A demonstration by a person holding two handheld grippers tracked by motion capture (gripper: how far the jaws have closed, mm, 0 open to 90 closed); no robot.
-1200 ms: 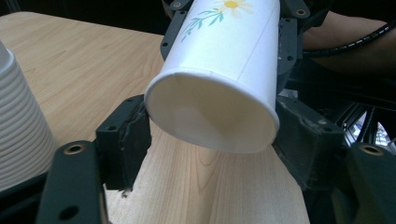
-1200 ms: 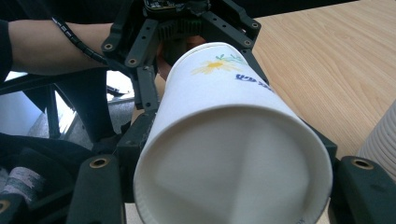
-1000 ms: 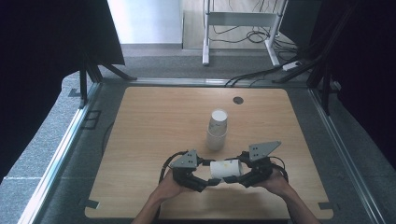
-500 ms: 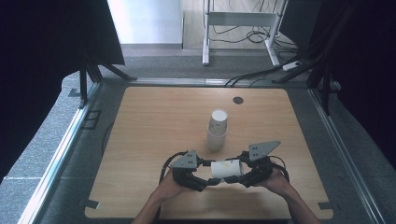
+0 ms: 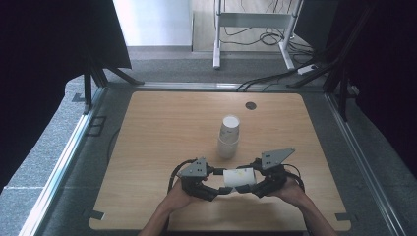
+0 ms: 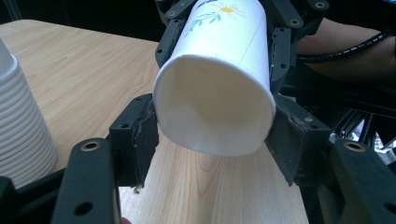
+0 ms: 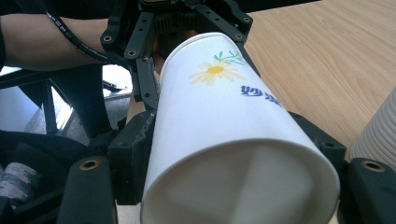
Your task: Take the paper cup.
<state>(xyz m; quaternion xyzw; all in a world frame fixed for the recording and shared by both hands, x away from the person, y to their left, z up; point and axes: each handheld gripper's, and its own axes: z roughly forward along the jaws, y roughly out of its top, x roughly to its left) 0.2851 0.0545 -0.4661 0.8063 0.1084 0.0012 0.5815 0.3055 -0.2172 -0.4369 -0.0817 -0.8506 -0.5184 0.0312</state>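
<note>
We see a white paper cup (image 5: 239,177) lying on its side in the air just above the near part of the wooden table (image 5: 162,132), its long axis running level from left to right between the two hands. In the left gripper view its open mouth (image 6: 215,105) faces us, so the rim points to the person's left and the base to the right; the daisy print (image 7: 215,71) sits on the upper wall. The left gripper (image 5: 222,190) is clenched on the rim end, both pads pressed to the wall. The right gripper (image 5: 250,189) has just been easing its jaws apart around the base end; whether its pads touch the cup we cannot tell. A stack of cups (image 5: 228,137) stands upright just beyond, cut off at the frame edge in both gripper views. The cup's underside stays hidden from above.
</note>
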